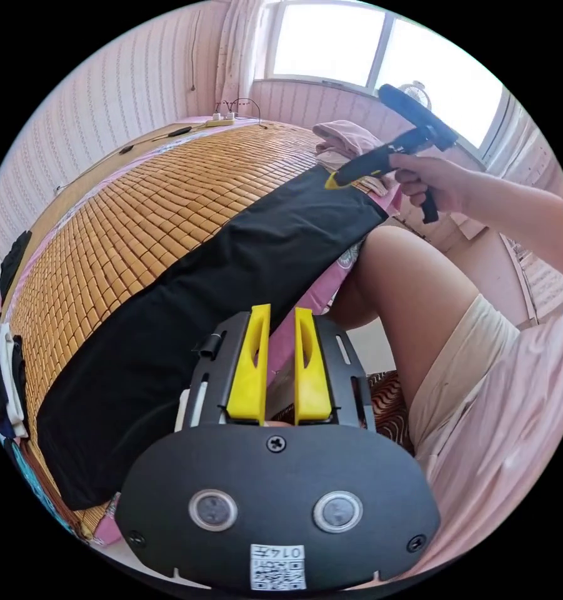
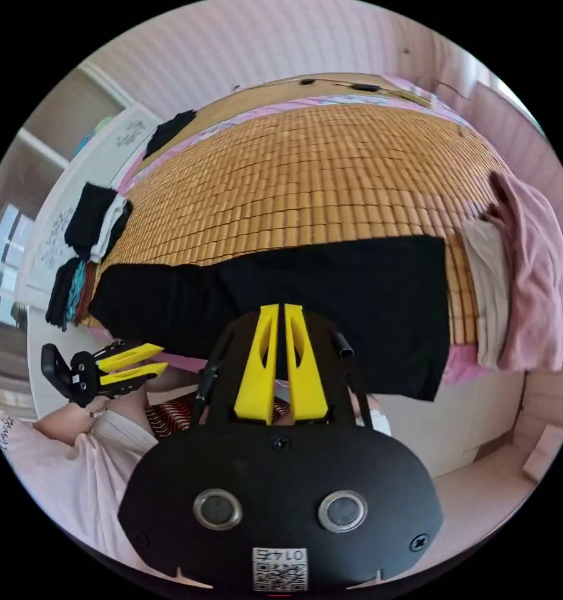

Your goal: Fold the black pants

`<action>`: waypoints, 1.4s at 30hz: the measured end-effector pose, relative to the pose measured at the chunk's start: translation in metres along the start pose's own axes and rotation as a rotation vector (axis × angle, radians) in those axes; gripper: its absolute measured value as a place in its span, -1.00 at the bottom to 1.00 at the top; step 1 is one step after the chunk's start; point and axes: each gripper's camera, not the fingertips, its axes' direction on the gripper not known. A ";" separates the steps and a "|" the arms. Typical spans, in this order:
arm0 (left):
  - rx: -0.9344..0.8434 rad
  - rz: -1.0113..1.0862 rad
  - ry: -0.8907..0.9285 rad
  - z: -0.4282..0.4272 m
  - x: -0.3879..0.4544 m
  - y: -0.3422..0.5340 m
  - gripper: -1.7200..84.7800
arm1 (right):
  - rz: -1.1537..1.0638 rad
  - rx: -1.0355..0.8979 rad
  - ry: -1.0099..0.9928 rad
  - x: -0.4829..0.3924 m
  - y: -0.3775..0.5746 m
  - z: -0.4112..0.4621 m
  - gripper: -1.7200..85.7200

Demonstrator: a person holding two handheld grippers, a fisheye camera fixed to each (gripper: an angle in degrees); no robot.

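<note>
The black pants (image 1: 200,300) (image 2: 356,294) lie flat in a long strip along the near edge of a bed covered by a bamboo mat (image 1: 156,200) (image 2: 306,175); one end hangs slightly over the side. My left gripper (image 1: 282,309) (image 2: 164,359) hovers near the bed's edge, just off the pants, its yellow jaws a little apart with nothing between them. My right gripper (image 2: 282,306) (image 1: 329,182), held in a hand (image 1: 431,181), sits at the wide end of the pants with its jaws nearly together. I cannot make out any cloth pinched in it.
A pile of pink and beige clothes (image 1: 347,134) (image 2: 531,262) lies on the mat beside the pants' wide end. Folded dark and white garments (image 1: 0,369) (image 2: 100,219) are stacked past the narrow end. The person's leg (image 1: 412,294) is against the bed side.
</note>
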 end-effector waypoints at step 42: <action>-0.157 -0.413 0.062 -0.071 -0.101 -0.004 -0.98 | -0.128 0.703 -0.635 0.114 0.086 -0.191 -0.94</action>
